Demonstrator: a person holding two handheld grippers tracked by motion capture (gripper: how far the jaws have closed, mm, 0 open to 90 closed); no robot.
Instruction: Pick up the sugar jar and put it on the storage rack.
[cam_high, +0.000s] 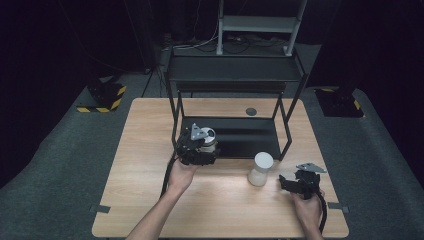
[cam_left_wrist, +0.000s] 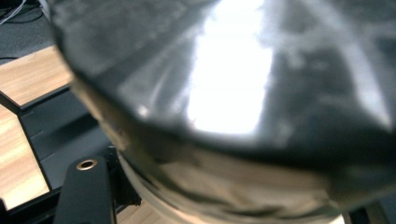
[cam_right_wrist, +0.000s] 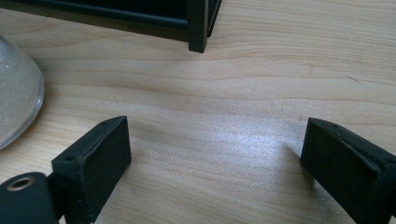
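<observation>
My left gripper (cam_high: 204, 146) is shut on a round jar (cam_high: 209, 135) with a pale top, held just above the front left corner of the black rack's lower shelf (cam_high: 250, 142). In the left gripper view the jar (cam_left_wrist: 243, 93) looms very close, shiny and blurred, and one black jaw shows at the bottom left. My right gripper (cam_high: 287, 181) rests low over the wooden table (cam_high: 150, 150) at the right, open, with bare wood between its pads (cam_right_wrist: 100, 154). A white frosted container (cam_high: 261, 169) stands upright just left of it, and its curved side (cam_right_wrist: 16, 107) shows in the right gripper view.
The black two-tier rack (cam_high: 235, 75) stands at the table's back middle; its front right leg (cam_right_wrist: 197, 28) is just ahead of the right gripper. A small dark disc (cam_high: 251, 111) lies on the table behind the rack. Grey carpet surrounds the table.
</observation>
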